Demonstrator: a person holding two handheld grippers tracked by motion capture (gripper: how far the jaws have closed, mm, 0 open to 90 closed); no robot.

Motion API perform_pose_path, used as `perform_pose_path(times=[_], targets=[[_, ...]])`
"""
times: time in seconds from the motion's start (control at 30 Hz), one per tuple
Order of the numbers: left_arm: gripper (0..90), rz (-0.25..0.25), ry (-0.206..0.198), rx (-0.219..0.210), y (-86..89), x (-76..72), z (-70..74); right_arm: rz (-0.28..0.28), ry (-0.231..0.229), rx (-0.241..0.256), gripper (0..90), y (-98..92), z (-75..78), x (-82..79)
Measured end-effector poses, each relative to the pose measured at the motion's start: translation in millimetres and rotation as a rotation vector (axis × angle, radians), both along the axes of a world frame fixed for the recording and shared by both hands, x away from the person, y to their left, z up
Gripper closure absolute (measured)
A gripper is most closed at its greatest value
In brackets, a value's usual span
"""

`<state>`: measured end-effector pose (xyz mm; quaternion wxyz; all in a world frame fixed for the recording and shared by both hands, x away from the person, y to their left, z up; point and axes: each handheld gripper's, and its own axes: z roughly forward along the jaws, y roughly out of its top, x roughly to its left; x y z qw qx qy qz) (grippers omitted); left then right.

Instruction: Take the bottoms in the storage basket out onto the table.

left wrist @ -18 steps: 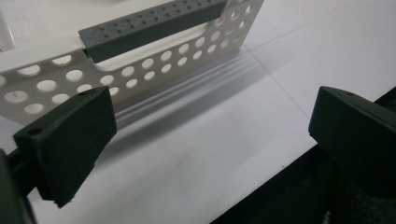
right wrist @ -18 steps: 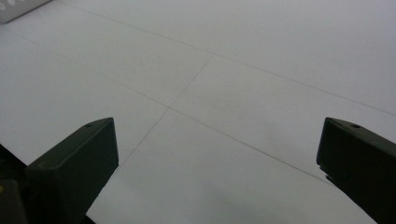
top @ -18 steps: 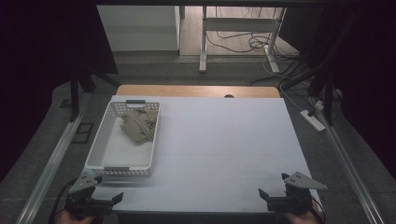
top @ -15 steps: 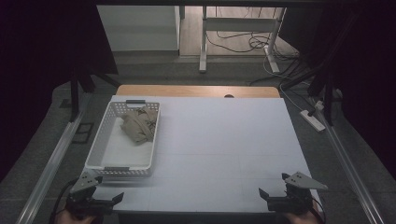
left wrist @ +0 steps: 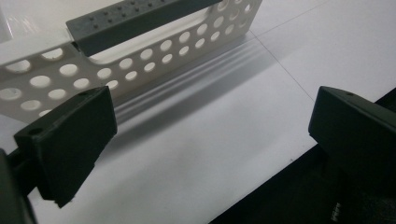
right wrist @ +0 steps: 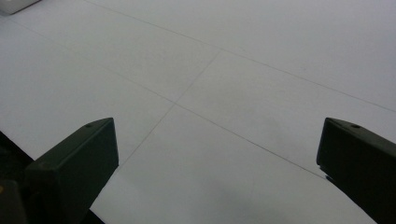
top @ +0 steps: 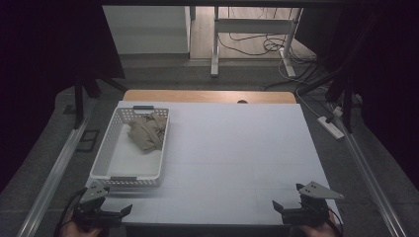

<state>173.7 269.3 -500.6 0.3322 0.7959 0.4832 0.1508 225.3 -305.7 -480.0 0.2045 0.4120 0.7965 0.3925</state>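
So the thing to go for here is the crumpled tan cloth (top: 147, 132), bunched up in the far half of the white perforated basket (top: 106, 157), which sits on the left side of the white surface (top: 237, 148). The basket's long axis runs straight away from the person, so the cloth lies well ahead of the left gripper (top: 106, 213) and a little toward the middle, past the basket's near wall. The right gripper (top: 291, 211) is way off at the other near corner, well apart from it, so I'd bet the left one takes the reach, going up and over that near wall. Both sets of fingers are spread wide with nothing in them. The left gripper view gives you what the high view can't: the basket's near wall and its grey handle strip (left wrist: 140, 18) just ahead of the left gripper's fingers (left wrist: 70, 140), apart from them. The right gripper view looks over bare surface with faint seam lines between its fingers (right wrist: 74, 172).
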Motion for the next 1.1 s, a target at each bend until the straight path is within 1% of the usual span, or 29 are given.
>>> perform_pose_path(times=[0.1, 0.13, 0.27, 0.37, 0.47, 0.5, 0.57, 0.6, 0.73, 0.87, 0.97, 1.03, 1.1], targets=[[0.3, -0.001, 0.003, -0.003, 0.2, 0.3, 0.0, -0.003, 0.004, 0.004, 0.0, -0.5, -0.1, 0.5], [0.0, -0.004, 0.005, -0.005, 0.3, 0.4, 0.0, -0.007, 0.006, 0.013, 0.0, -1.0, -0.1, 0.7], [0.0, -0.007, 0.007, -0.010, 0.9, 0.6, 0.2, -0.011, 0.005, 0.011, 0.0, -1.3, -0.1, 0.8], [0.0, -0.008, -0.004, -0.016, 0.5, 0.1, 1.3, -0.010, 0.006, 0.009, 0.0, -0.8, -0.1, 0.7], [0.0, -0.021, -0.028, -0.040, -1.2, 0.4, 4.0, -0.010, 0.007, 0.005, 0.0, -0.6, -0.2, 0.9], [0.0, -0.028, -0.038, -0.042, -2.9, 0.9, 6.4, -0.013, 0.008, 0.004, 0.0, -0.4, -0.2, 1.0], [0.0, -0.032, -0.046, -0.042, -3.9, 1.0, 7.2, -0.013, 0.008, 0.004, 0.0, -0.4, -0.3, 1.0], [0.0, -0.045, -0.040, -0.047, -5.1, 1.6, 8.1, -0.015, 0.007, 0.003, 0.0, -0.5, -0.3, 1.1], [0.0, -0.046, -0.034, -0.052, -5.8, 2.9, 8.7, -0.014, 0.008, 0.002, 0.0, -0.3, -0.4, 1.0], [0.0, -0.047, -0.046, -0.059, -5.6, 3.6, 12.0, -0.011, 0.009, 0.000, 0.0, -0.1, -0.4, 1.1], [0.0, -0.061, -0.058, -0.058, -6.0, 4.0, 15.1, -0.010, 0.009, -0.001, 0.0, 0.1, -0.5, 1.1], [0.0, -0.080, -0.064, -0.058, -6.8, 5.7, 18.2, -0.010, 0.009, -0.001, 0.0, 0.1, -0.5, 1.1], [0.1, -0.084, -0.065, -0.058, -7.1, 6.4, 19.0, -0.010, 0.010, -0.001, 0.0, 0.1, -0.5, 1.1]])
